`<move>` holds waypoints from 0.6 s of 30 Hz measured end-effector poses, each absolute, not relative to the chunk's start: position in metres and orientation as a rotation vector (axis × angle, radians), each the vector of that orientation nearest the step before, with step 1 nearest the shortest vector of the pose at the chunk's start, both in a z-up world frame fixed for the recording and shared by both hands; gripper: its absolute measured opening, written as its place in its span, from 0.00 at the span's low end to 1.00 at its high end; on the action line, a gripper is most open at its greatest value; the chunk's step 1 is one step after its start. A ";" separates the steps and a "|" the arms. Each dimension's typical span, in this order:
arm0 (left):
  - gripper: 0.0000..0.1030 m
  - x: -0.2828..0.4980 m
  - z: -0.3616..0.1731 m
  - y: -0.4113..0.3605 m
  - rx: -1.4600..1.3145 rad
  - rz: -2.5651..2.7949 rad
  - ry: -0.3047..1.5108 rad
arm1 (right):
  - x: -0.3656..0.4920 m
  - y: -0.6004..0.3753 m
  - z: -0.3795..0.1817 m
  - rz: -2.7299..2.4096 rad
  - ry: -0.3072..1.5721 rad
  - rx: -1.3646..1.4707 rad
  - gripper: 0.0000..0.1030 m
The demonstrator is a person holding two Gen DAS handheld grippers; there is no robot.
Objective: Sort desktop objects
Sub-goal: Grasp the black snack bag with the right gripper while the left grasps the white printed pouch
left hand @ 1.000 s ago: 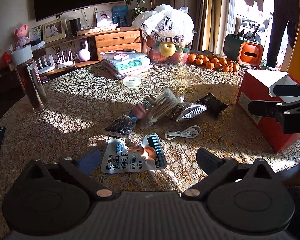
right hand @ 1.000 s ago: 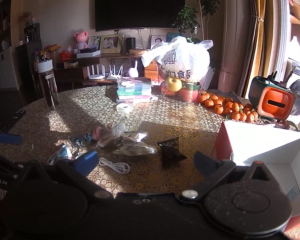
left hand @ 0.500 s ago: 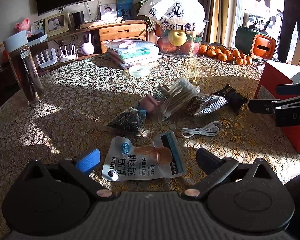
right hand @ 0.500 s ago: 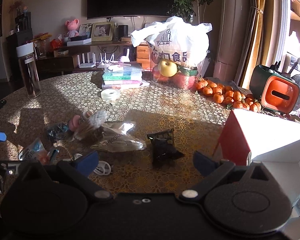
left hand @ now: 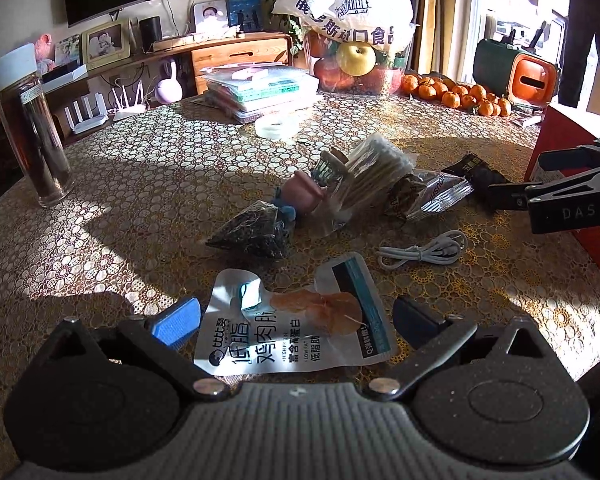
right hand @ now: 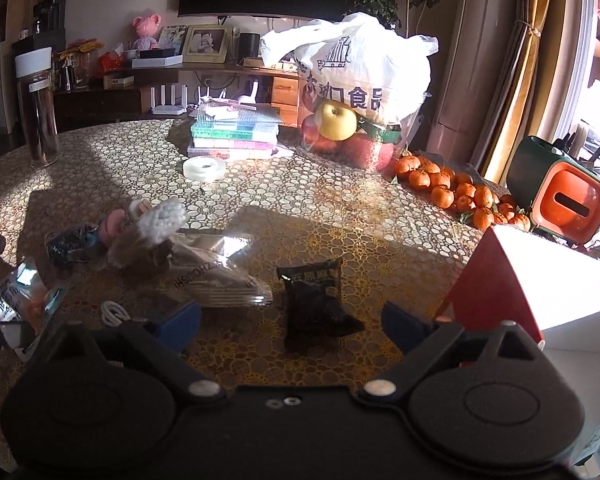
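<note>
Right now I have both grippers low over the worktop, each with its jaws spread wide and nothing between the pads. My left gripper brackets one white chicken-snack pouch at the bottom centre of its frame, fingers either side and not touching it. My right gripper frames one small black snack packet the same way, lower centre of its view.

Counting the loose things in the left view: one white cable coiled right of centre, one dark mesh-patterned pouch, one pink toy, one pack of cotton swabs and one clear foil packet, all heaped together mid-frame. One roll of clear tape lies above them, near one stack of books. One tall bottle stands at the far left.

One red box with a white inside sits open at the right edge of the right view. One pile of oranges lies above it; I cannot count them exactly. One white bag of fruit stands upper centre.
</note>
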State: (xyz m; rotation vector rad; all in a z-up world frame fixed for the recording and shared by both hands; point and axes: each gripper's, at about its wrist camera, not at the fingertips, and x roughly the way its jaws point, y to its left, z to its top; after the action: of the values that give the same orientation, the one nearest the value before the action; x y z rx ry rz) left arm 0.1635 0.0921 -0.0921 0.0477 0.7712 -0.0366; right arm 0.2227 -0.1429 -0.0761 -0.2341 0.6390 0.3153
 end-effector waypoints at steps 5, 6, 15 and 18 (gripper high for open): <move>1.00 0.167 -0.095 0.092 0.058 -0.055 0.771 | 0.230 -0.144 -0.083 0.311 0.654 -0.231 0.94; 1.00 0.168 -0.095 0.091 0.066 -0.058 0.771 | 0.232 -0.144 -0.084 0.311 0.658 -0.229 0.94; 1.00 0.178 -0.099 0.096 0.073 -0.080 0.781 | 0.243 -0.143 -0.094 0.307 0.674 -0.246 0.94; 1.00 0.180 -0.102 0.099 0.047 -0.081 0.791 | 0.247 -0.143 -0.095 0.303 0.671 -0.245 0.94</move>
State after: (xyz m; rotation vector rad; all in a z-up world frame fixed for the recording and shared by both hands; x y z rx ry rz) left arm 0.1804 0.0987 -0.1021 0.0470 0.7914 -0.0812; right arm 0.2474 -0.1427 -0.0950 -0.2452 0.6711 0.3032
